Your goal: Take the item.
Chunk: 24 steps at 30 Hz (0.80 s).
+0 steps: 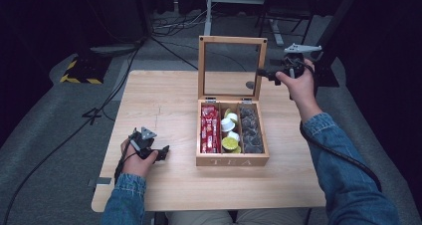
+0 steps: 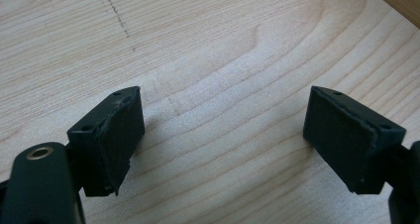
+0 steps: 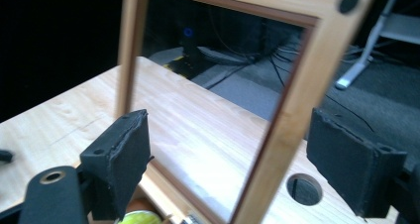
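A wooden tea box (image 1: 232,161) stands on the table, right of centre. Its glass lid (image 1: 232,40) is swung up and stands upright at the back. Inside lie red sachets (image 1: 209,129), white and yellow-green capsules (image 1: 230,133) and dark pods (image 1: 250,130). My right gripper (image 1: 263,74) is raised at the lid's right edge. In the right gripper view (image 3: 228,117) the lid's wooden frame (image 3: 292,105) sits between the wide jaws, and neither pad presses on it. My left gripper (image 1: 161,153) rests low on the table left of the box, open over bare wood (image 2: 223,97).
The light wooden table (image 1: 164,100) has a round hole (image 1: 249,85) behind the box, near the lid's right corner. Cables run across the grey floor beyond the table. A yellow-and-black striped base (image 1: 79,71) sits at the far left, and a white stand leg (image 1: 209,16) is at the back.
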Each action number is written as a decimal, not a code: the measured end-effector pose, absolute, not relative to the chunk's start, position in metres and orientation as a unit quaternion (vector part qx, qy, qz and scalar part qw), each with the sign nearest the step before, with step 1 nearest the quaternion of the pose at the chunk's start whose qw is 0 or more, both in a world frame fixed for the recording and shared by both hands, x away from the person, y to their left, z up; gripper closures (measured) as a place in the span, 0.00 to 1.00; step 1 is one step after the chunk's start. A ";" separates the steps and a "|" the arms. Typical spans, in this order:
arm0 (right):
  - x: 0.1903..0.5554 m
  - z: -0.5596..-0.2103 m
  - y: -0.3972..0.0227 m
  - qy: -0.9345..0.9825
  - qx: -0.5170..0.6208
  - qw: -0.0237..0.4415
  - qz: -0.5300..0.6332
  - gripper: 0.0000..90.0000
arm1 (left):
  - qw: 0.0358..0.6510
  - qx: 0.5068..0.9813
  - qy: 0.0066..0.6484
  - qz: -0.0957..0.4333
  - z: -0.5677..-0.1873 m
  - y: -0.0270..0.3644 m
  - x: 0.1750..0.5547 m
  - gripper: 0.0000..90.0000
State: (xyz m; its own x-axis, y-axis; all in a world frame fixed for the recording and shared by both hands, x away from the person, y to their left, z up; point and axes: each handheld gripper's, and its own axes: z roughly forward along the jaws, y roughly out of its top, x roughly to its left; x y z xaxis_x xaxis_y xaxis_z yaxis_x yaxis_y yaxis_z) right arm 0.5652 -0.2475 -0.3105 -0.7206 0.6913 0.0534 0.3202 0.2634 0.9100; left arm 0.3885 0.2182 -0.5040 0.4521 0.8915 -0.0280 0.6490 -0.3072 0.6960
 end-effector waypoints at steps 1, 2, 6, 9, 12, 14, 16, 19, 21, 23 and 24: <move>0.565 -0.311 -0.247 0.774 0.327 0.181 0.511 0.19 | 0.326 0.787 0.490 0.186 -0.504 0.218 0.388 0.18; 0.556 -0.308 -0.245 0.777 0.318 0.175 0.515 0.19 | 0.326 0.787 0.490 0.185 -0.504 0.218 0.388 0.18; 0.544 -0.308 -0.239 0.784 0.309 0.166 0.512 0.19 | 0.324 0.787 0.491 0.185 -0.504 0.219 0.387 0.18; 0.535 -0.308 -0.235 0.789 0.301 0.157 0.513 0.20 | 0.325 0.787 0.491 0.185 -0.504 0.220 0.386 0.18; 0.525 -0.308 -0.226 0.792 0.291 0.145 0.516 0.22 | 0.325 0.787 0.490 0.186 -0.504 0.221 0.384 0.18; 0.520 -0.308 -0.220 0.792 0.289 0.140 0.519 0.23 | 0.326 0.787 0.490 0.185 -0.504 0.221 0.384 0.18; 0.516 -0.307 -0.215 0.798 0.281 0.135 0.516 0.26 | 0.326 0.786 0.491 0.185 -0.504 0.221 0.383 0.18; 0.509 -0.307 -0.208 0.805 0.269 0.133 0.512 0.26 | 0.325 0.788 0.488 0.185 -0.504 0.223 0.380 0.18; 0.506 -0.308 -0.203 0.807 0.261 0.129 0.513 0.32 | 0.324 0.787 0.490 0.186 -0.504 0.224 0.378 0.18; 0.504 -0.311 -0.197 0.811 0.248 0.119 0.516 0.37 | 0.324 0.786 0.493 0.187 -0.504 0.225 0.376 0.18; 0.503 -0.313 -0.194 0.812 0.247 0.119 0.515 0.37 | 0.324 0.786 0.493 0.188 -0.504 0.226 0.375 0.18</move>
State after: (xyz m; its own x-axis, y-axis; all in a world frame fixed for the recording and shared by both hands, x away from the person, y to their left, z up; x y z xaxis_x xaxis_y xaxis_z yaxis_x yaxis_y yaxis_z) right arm 0.5034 -0.1943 -0.3126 -0.8497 0.5237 0.0608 0.2786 0.3481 0.8951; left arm 0.3749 0.2256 -0.5040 0.4441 0.8957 -0.0235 0.6520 -0.3050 0.6941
